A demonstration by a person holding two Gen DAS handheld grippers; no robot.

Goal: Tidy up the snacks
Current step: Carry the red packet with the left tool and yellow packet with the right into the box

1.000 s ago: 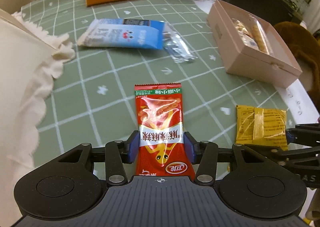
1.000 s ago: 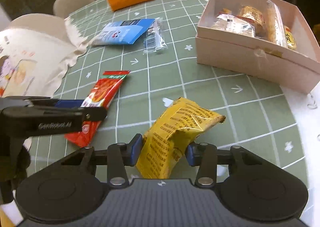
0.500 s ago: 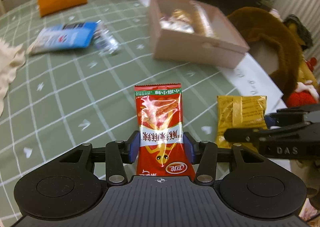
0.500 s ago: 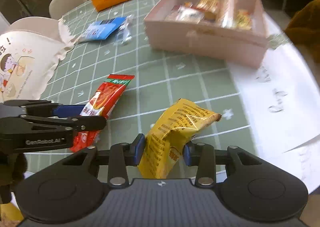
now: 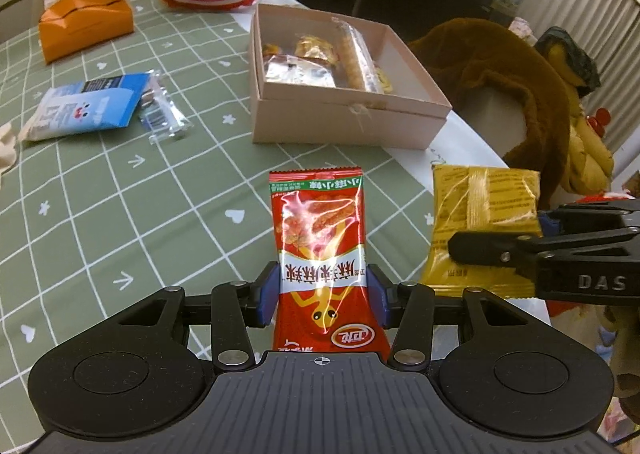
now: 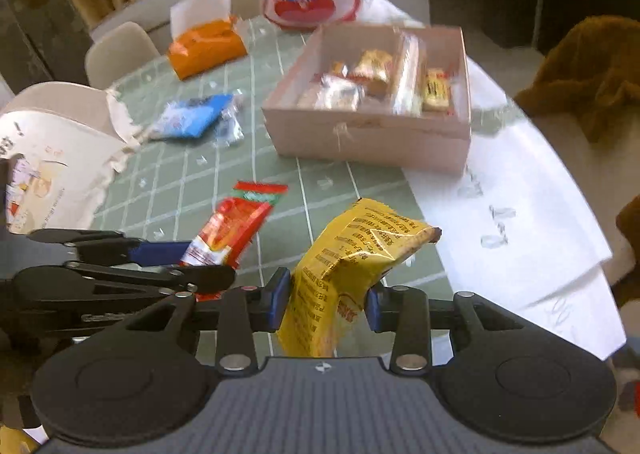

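Both grippers moved closer to open pink cardboard box [image 5: 344, 122], now centred ahead
Left gripper [image 5: 322, 290] clamps red foil snack packet [image 5: 320, 238]; right gripper [image 6: 326, 304] clamps crumpled yellow foil snack packet [image 6: 352, 258]

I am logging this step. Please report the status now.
Left gripper shut on red snack packet. Right gripper shut on yellow snack packet. Open pink box ahead, path unobstructed.

The left gripper [image 5: 322, 290] and the right gripper [image 6: 325, 298] sit side by side, each with its jaws clamped on a packet.
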